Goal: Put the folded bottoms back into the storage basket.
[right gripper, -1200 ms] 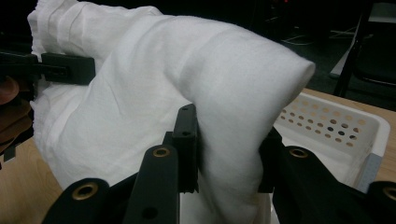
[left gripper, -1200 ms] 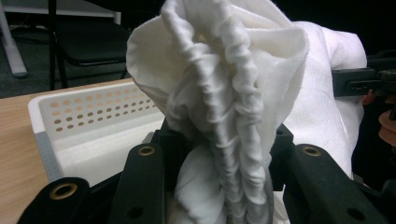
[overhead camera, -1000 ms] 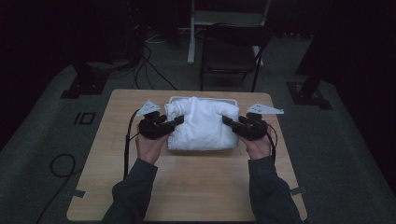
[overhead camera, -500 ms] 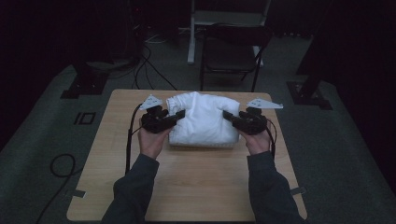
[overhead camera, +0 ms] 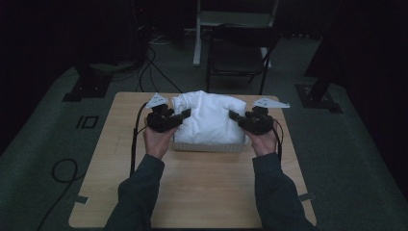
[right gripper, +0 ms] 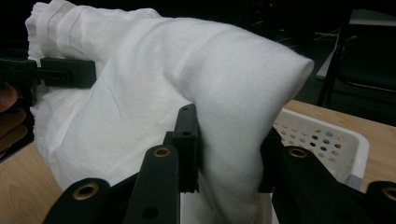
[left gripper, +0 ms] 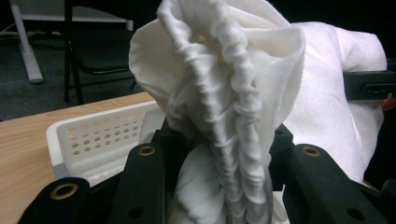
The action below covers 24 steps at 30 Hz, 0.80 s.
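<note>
White cloth [overhead camera: 211,118] bunched up above white perforated basket [overhead camera: 207,145] at table [overhead camera: 192,187] far-centre, its lower part inside the basket. Left gripper [overhead camera: 179,119] clamps the gathered left edge, right gripper [overhead camera: 235,117] pinches the right fold.

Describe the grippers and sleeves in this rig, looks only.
Both are black two-jaw tools. The left gripper carries a pale grey three-cornered plate on top and trails a black cable down across the wooden table. The right gripper has a matching plate. Brass-coloured eyelets dot the jaw arms. The person wears dark grey long sleeves.
</note>
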Tool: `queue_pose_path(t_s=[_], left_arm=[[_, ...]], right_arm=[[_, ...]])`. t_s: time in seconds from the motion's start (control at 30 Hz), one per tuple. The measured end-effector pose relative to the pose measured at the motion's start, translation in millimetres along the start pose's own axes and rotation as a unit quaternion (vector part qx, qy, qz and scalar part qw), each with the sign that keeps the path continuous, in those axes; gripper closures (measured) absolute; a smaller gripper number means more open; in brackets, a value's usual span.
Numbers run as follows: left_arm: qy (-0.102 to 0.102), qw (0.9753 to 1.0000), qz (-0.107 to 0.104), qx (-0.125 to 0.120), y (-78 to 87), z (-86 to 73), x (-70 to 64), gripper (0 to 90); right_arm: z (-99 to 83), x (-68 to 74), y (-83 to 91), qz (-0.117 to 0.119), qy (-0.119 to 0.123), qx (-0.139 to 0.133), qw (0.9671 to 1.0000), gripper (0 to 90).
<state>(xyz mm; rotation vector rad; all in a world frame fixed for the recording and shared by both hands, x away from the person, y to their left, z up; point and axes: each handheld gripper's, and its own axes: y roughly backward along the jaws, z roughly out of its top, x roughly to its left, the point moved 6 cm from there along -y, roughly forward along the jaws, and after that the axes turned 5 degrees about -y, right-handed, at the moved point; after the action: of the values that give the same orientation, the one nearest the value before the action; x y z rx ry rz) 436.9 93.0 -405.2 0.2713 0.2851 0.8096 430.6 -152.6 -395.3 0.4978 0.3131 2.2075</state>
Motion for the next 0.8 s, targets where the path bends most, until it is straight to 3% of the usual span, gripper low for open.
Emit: queue_pose_path(t_s=[0.47, 0.8], left_arm=[[-0.008, 0.9999, 0.007, 0.004, -10.4, 6.7, 7.1, 62.4], [0.002, 0.9999, 0.006, 0.010, -20.6, 3.4, 14.4, 62.4]], right_arm=[[5.1, -8.5, -9.4, -0.007, -0.011, 0.002, 0.9999, 70.6], [3.2, -15.5, -17.8, -0.014, -0.019, 0.008, 0.9997, 70.6]])
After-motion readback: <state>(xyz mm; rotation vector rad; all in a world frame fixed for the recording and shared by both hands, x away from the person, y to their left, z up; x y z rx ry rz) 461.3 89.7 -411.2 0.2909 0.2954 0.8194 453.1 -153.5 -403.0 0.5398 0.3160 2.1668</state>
